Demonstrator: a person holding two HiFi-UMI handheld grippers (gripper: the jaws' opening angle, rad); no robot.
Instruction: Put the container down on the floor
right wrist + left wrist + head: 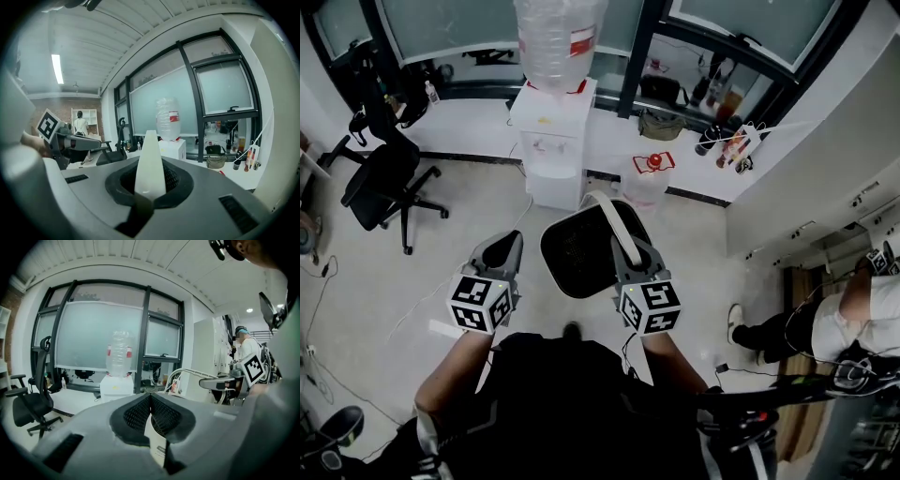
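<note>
We hold two grippers out level before our chest. Our left gripper [511, 242] has its jaws pressed together on nothing. Our right gripper [626, 248] pinches the white handle [150, 159] of the one black container [581, 251]. The container hangs from that handle between the two grippers, over the pale floor [469, 225] and just short of the single water dispenser [553, 141]. One black office chair [384, 178] stands well left of the dispenser, and a second person [825, 323] is off to its right. Dark-framed windows run behind it.
</note>
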